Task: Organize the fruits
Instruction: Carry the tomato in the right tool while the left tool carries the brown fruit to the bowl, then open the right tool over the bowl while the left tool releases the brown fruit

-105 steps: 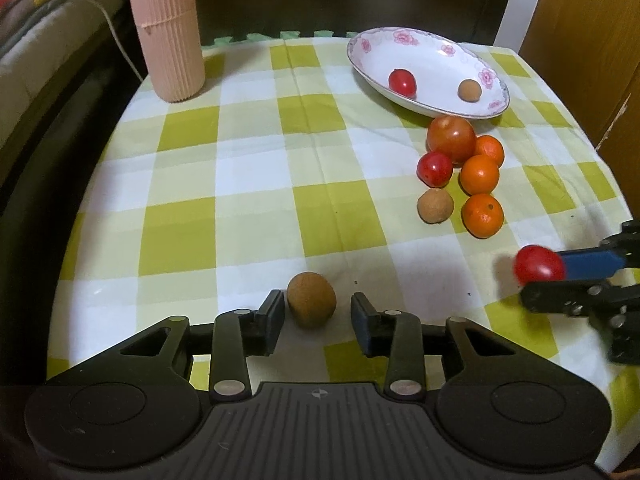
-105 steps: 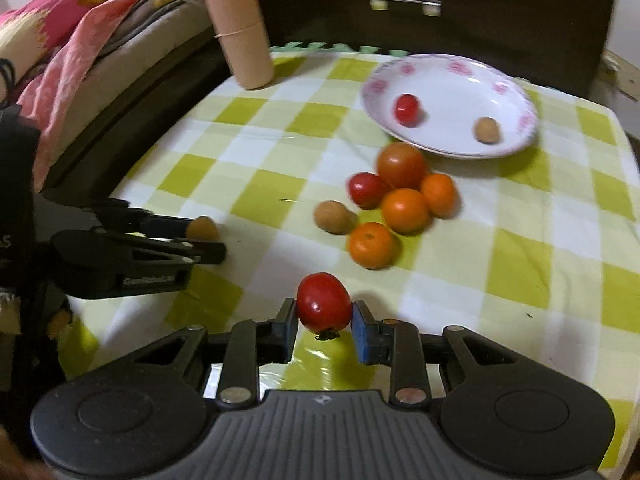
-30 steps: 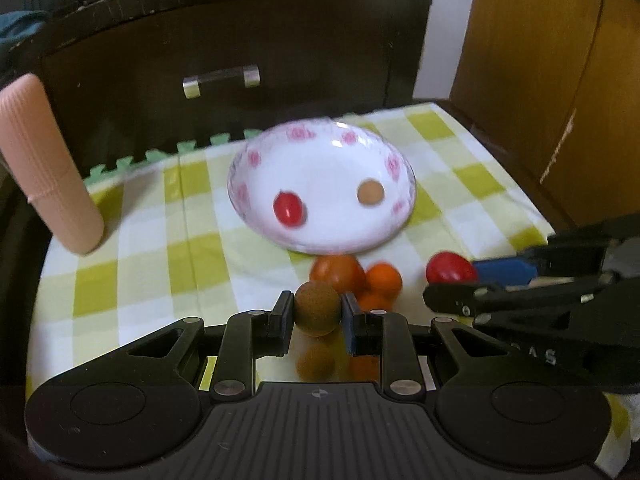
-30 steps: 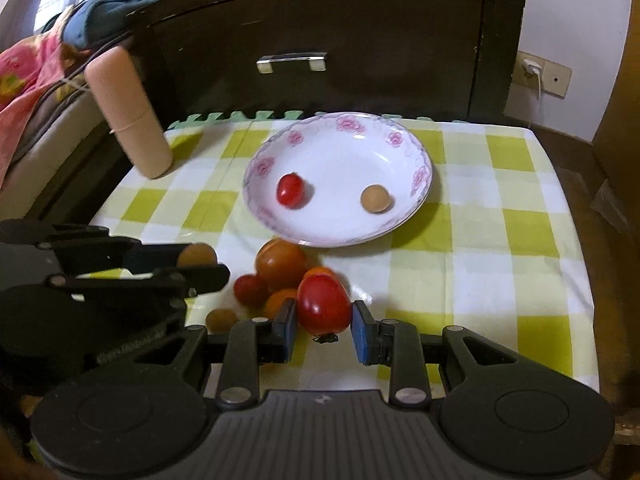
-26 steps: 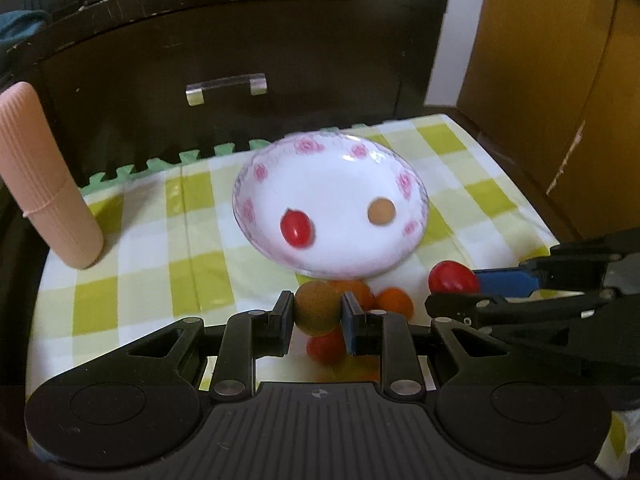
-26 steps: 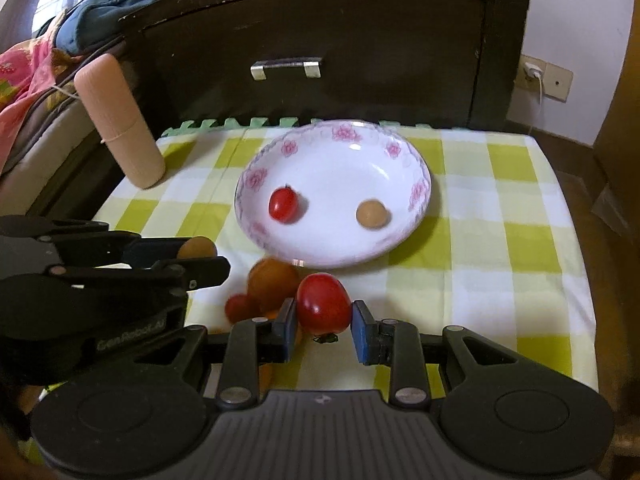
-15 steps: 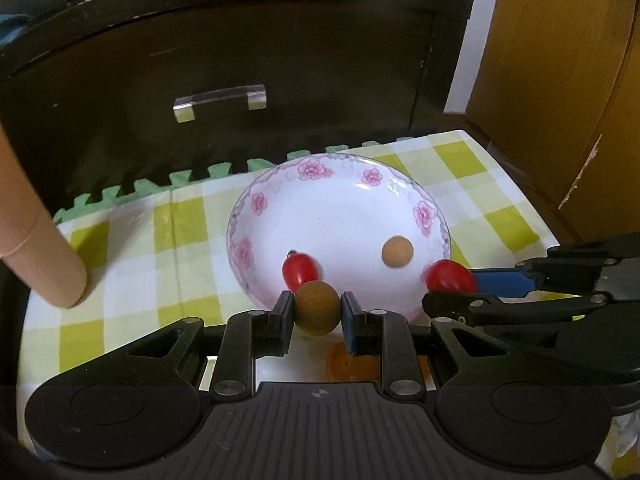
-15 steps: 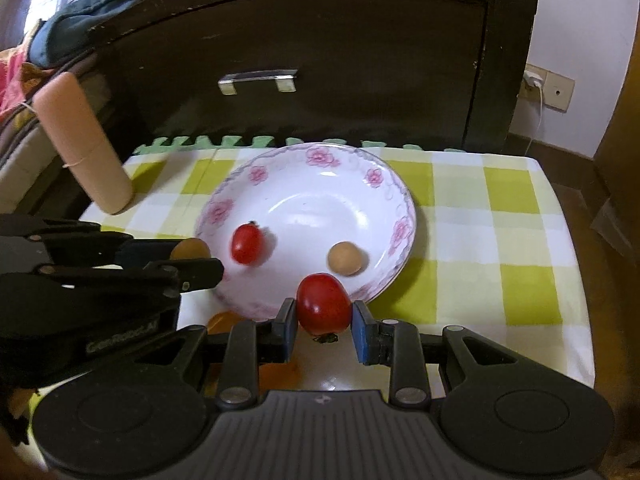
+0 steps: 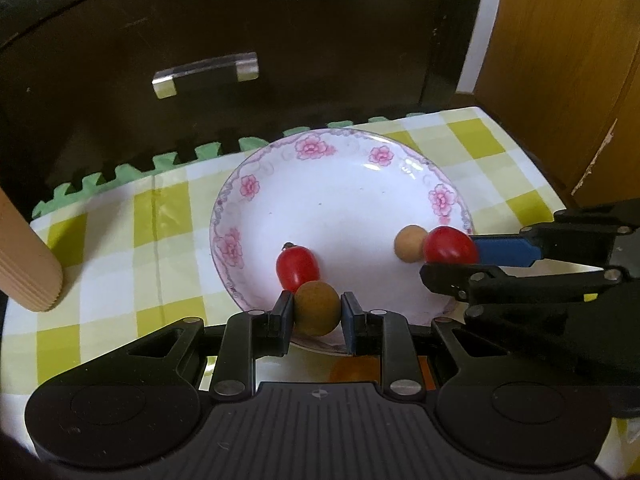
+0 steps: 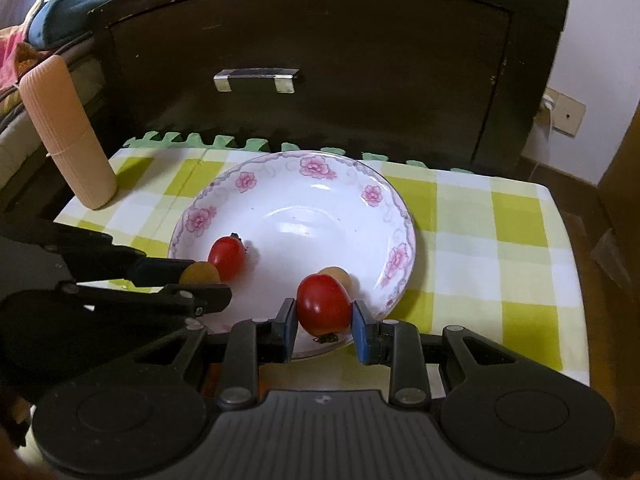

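Longan (image 9: 317, 308) clamped between left gripper (image 9: 316, 317) pads.

Soft daylight is bright on the white plate (image 10: 280, 208), with glare at its centre. The dark cabinet (image 10: 320, 40) stays dim. Fisheye bending curves edges; corners at 7 o'clock blacken.

A home bedroom is suggested by a dark wooden drawer front (image 10: 320, 80), bedding (image 10: 24, 40), a checked tablecloth (image 10: 500, 232) and a flowered plate (image 10: 320, 172).
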